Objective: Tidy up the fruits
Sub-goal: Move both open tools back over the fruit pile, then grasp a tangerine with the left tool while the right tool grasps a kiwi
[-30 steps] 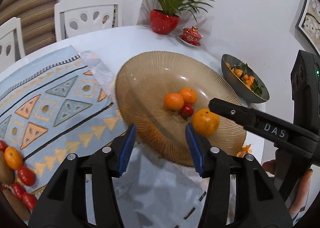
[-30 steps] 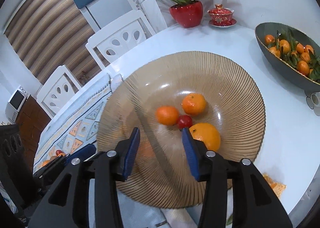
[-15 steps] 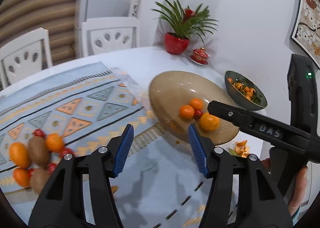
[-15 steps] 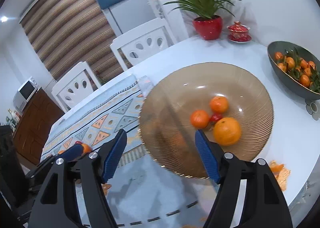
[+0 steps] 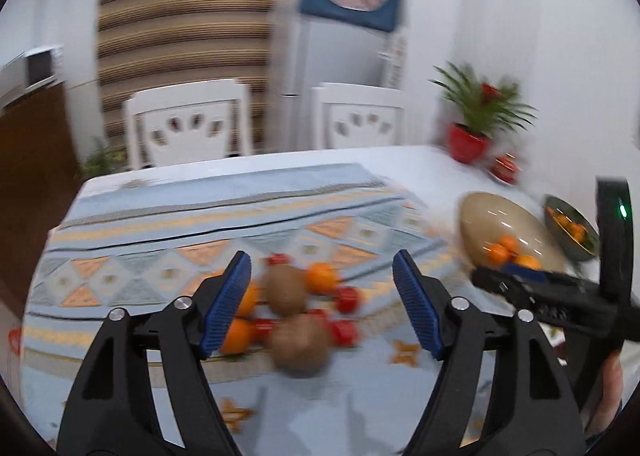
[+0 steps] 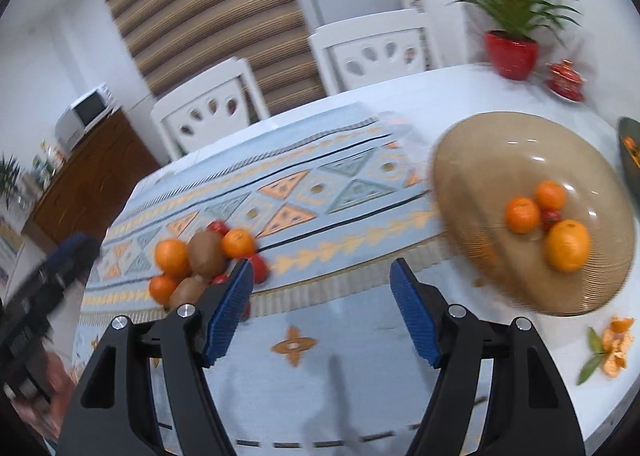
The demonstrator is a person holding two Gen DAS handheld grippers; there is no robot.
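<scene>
A pile of loose fruit [image 5: 288,304] lies on the patterned blue cloth [image 5: 200,223]: brown kiwis [image 5: 298,340], small oranges [image 5: 320,276] and red tomatoes [image 5: 347,298]. My left gripper [image 5: 322,302] hangs open over this pile, holding nothing. The amber glass plate [image 6: 500,159] on the right holds three oranges [image 6: 567,244] and one tomato. My right gripper [image 6: 320,310] is open and empty above the cloth, between the fruit pile [image 6: 200,256] and the plate. The same plate [image 5: 492,215] shows at the right of the left wrist view.
A dark bowl of tangerines [image 5: 570,230] sits beyond the plate. Orange peel and leaves [image 6: 612,348] lie near the table's right edge. A red potted plant [image 6: 512,51] and a small red lidded cup [image 6: 566,79] stand at the back. Two white chairs [image 6: 208,111] line the far side.
Both grippers have swung left, away from the plate and toward the fruit pile. The left one now has the pile between its fingers. Both stay open.
</scene>
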